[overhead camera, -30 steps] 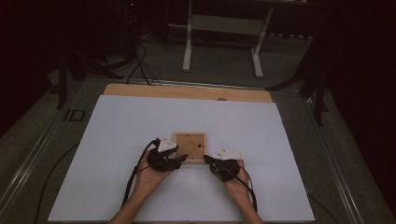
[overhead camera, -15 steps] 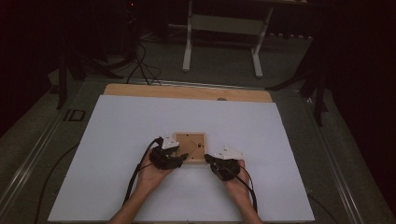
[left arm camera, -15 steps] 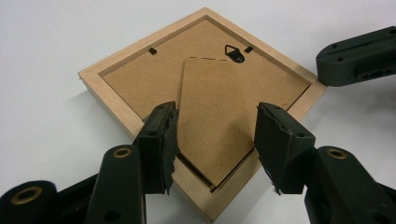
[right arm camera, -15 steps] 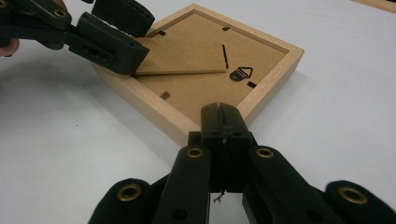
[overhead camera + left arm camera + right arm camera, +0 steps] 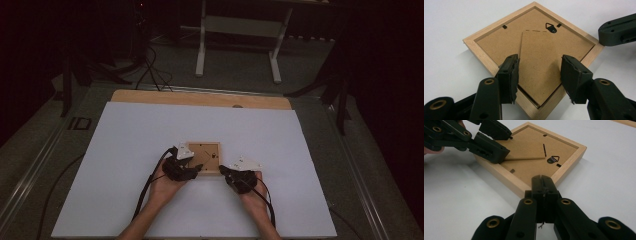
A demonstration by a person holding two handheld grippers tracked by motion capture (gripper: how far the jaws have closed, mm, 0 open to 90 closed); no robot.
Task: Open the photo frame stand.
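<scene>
A light wooden picture frame (image 5: 212,148) lies face down on the white table top (image 5: 125,150), its brown backing board (image 5: 499,42) up, with a black hanging hook (image 5: 551,27) near one edge. The backing's stand flap (image 5: 536,57) is tilted up off the board. My left gripper (image 5: 539,72) has its pads on the flap's two side edges and holds it raised; it also appears in the right gripper view (image 5: 495,141). My right gripper (image 5: 544,182) is shut with nothing in it, its tip against the frame's outer rim (image 5: 566,170).
A bare wooden strip (image 5: 200,98) runs along the far edge of the table. Beyond it stand a white metal stand (image 5: 237,30) and cables on a dark floor. The person's hands (image 5: 162,187) rest near the front edge.
</scene>
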